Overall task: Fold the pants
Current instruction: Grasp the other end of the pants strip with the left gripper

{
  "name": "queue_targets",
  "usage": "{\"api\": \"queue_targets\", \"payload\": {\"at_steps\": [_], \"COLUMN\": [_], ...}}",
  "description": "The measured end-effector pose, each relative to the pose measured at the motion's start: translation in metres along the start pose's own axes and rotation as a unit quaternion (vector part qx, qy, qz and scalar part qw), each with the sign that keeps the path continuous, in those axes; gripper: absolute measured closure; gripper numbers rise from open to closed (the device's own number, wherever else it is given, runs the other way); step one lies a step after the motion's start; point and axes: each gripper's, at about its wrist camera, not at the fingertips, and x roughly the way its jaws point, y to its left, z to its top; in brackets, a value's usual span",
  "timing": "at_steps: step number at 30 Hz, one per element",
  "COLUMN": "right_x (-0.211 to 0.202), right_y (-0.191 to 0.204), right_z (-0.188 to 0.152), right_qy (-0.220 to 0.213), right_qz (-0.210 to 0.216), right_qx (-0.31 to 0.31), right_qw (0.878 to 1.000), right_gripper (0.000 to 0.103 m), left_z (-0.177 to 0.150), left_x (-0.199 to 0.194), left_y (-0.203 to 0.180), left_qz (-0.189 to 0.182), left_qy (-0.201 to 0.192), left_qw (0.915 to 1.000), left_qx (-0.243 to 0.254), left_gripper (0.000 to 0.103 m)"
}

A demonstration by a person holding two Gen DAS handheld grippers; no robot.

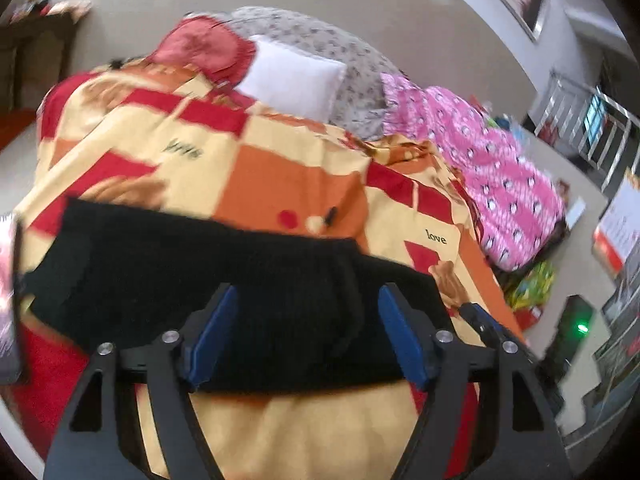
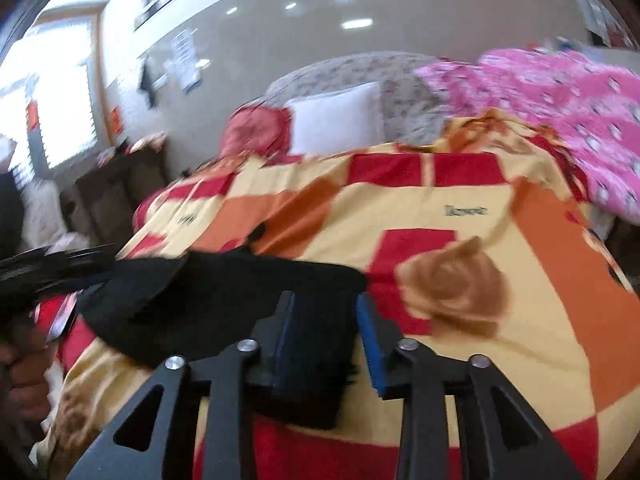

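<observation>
Black pants [image 1: 180,264] lie folded in a wide band across a yellow, orange and red bedspread [image 1: 280,168]. My left gripper [image 1: 308,292] hovers over the band's near edge. Its blue pads [image 1: 212,336] are set wide apart and press on nothing; a drawstring lies between them. In the right wrist view the pants [image 2: 224,296] end just at my right gripper [image 2: 325,298]. Its jaws stand a little apart, with black cloth lying in the gap, loose from the pads [image 2: 372,344]. The bedspread [image 2: 460,208] spreads out beyond. The picture is blurred.
At the head of the bed lie a white pillow [image 1: 292,80], a red cushion [image 1: 204,44] and a floral cushion [image 1: 320,36]. A pink patterned blanket [image 1: 500,184] is heaped along the right side. A person's hand [image 2: 24,380] shows at the left edge.
</observation>
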Motion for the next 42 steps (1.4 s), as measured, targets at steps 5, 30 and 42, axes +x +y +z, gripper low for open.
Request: {"api": "queue_targets", "payload": {"at_steps": [5, 30, 42], "right_x": [0.007, 0.018, 0.018], "right_y": [-0.040, -0.059, -0.061], "right_z": [-0.004, -0.014, -0.015], "right_qy": [0.013, 0.042, 0.041], "right_qz": [0.001, 0.007, 0.014], "right_qx": [0.099, 0.151, 0.155], "right_qw": [0.995, 0.988, 0.987], "right_gripper": [0.068, 0.066, 0.064], "left_z": [-0.022, -0.020, -0.025], "left_x": [-0.040, -0.004, -0.007], "left_y": [0.059, 0.160, 0.145], "left_qz": [-0.011, -0.027, 0.074], "left_qy": [-0.043, -0.056, -0.058], "left_qw": [0.9930, 0.9149, 0.9360], "left_qx": [-0.109, -0.399, -0.339], "left_gripper": [0.023, 0.021, 0.093]}}
